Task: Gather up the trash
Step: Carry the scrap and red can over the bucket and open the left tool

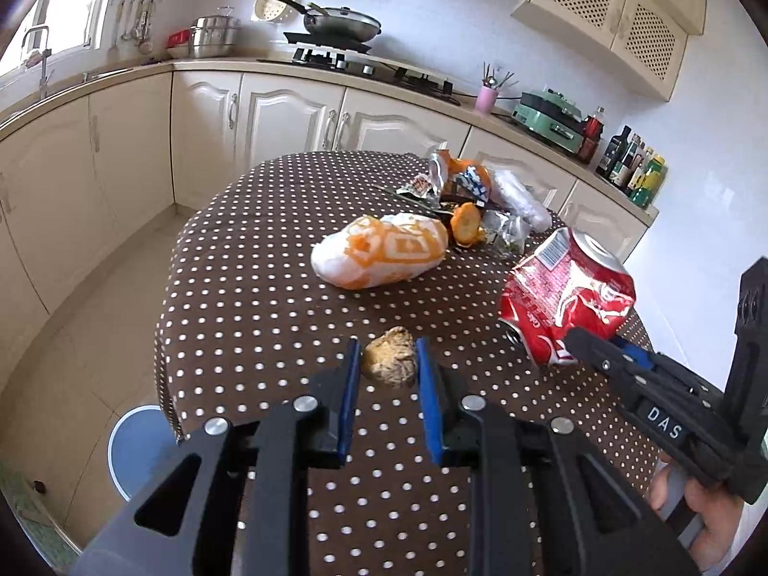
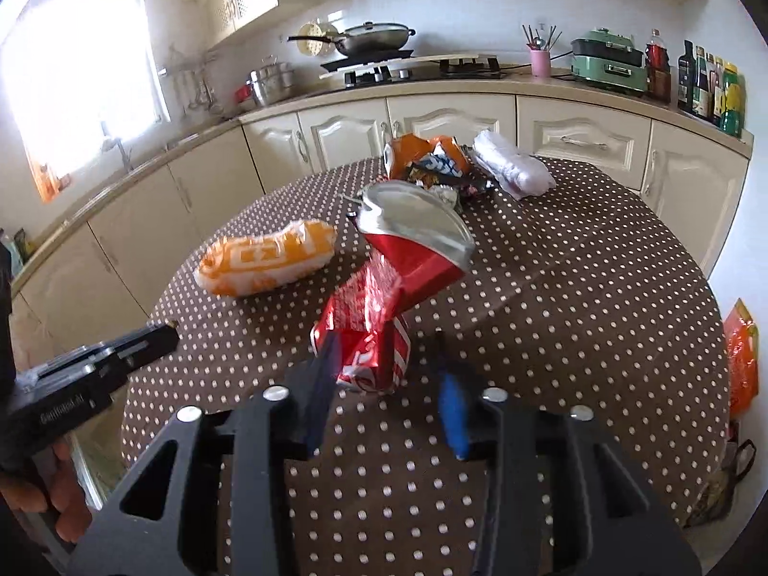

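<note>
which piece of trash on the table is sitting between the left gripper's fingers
The small brown crumpled lump, between the left gripper pads; the other trash lies farther off.

Bare tablecloth [image 2: 576, 288] right of crushed can [image 2: 384, 288]

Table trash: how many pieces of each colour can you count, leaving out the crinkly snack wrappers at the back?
Red, crushed can: 1
Orange and white, bag: 1
Brown, lump: 1
Orange, peel: 1
White, plastic bundle: 1
Total: 5
</note>
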### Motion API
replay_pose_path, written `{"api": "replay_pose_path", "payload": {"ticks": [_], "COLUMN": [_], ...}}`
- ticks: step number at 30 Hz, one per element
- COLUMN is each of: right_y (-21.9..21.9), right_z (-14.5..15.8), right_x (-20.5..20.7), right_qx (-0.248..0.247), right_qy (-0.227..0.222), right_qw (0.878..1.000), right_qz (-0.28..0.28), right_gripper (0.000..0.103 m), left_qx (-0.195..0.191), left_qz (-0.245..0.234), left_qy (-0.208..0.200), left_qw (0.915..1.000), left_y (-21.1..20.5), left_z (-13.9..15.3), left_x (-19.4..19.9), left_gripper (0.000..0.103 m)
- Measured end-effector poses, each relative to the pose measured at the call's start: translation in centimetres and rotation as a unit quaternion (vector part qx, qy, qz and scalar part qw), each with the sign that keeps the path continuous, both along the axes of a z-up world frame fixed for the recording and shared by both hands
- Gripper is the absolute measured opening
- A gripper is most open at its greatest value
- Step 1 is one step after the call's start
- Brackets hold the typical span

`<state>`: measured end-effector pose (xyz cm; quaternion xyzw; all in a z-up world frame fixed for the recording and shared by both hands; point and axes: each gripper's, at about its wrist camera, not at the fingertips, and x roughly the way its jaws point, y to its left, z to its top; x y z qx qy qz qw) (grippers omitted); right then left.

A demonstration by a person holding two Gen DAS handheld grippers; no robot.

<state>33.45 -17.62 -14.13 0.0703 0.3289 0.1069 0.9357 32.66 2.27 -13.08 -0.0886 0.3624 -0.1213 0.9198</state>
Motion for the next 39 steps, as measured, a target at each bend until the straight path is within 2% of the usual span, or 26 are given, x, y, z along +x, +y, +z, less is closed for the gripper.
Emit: {"api": "replay_pose_path", "payload": {"ticks": [3, 4, 5, 7, 12, 17, 20, 24, 28, 34, 39], "right_y": [-0.3, -0.4, -0.5, -0.8, -0.8, 1.4, 4.3, 10.2, 16.5, 25.2, 31.9], "right_z": [-0.1, -0.1, 0.0, -0.1, 0.4, 1.9, 2.8, 3.1, 2.4, -0.4, -4.6], "right_x": [0.7, 1.0, 1.4, 2.0, 1.5, -0.1, -1.2, -2.5, -3.5, -3.7, -2.6], "right_qx": [0.012, 0.017, 0.015, 0.02, 0.032, 0.035, 0.032, 0.021, -0.009, -0.033, -0.062], "right_qy": [0.001, 0.002, 0.0, 0.0, -0.013, -0.033, -0.042, -0.045, -0.045, -0.021, 0.015], "right_qw": [1.0, 1.0, 1.0, 1.0, 0.999, 0.998, 0.995, 0.988, 0.977, 0.958, 0.942], "right_qz": [-0.003, -0.004, -0.005, -0.005, 0.001, 0.04, 0.08, 0.149, 0.208, 0.284, 0.33], "right_gripper": [0.038, 0.028, 0.011, 0.007, 0.006, 0.005, 0.006, 0.006, 0.006, 0.006, 0.006], "left_qx": [0.005, 0.007, 0.009, 0.011, 0.011, 0.001, -0.003, 0.0, 0.017, 0.012, 0.005], "left_qz": [-0.002, -0.002, -0.003, -0.003, 0.002, 0.018, 0.037, 0.082, 0.138, 0.21, 0.254], "left_qy": [0.003, 0.003, 0.004, 0.007, 0.005, -0.01, -0.022, -0.035, -0.031, 0.01, 0.06], "left_qw": [1.0, 1.0, 0.9999, 0.9999, 0.9999, 0.9998, 0.9991, 0.996, 0.9898, 0.9776, 0.9654], "left_y": [-0.6, -0.8, -1.0, -1.2, -1.1, 0.2, 2.2, 6.4, 11.3, 19.3, 25.2], "left_z": [-0.1, -0.2, -0.3, -0.4, -0.4, 0.4, 1.1, 1.7, 0.8, -3.1, -7.8], "left_x": [0.2, 0.2, 0.3, 0.5, 0.5, -0.3, -1.4, -3.3, -5.4, -7.4, -7.6], "left_gripper": [0.022, 0.022, 0.022, 0.022, 0.022, 0.022, 0.022, 0.022, 0.022, 0.022, 0.022]}}
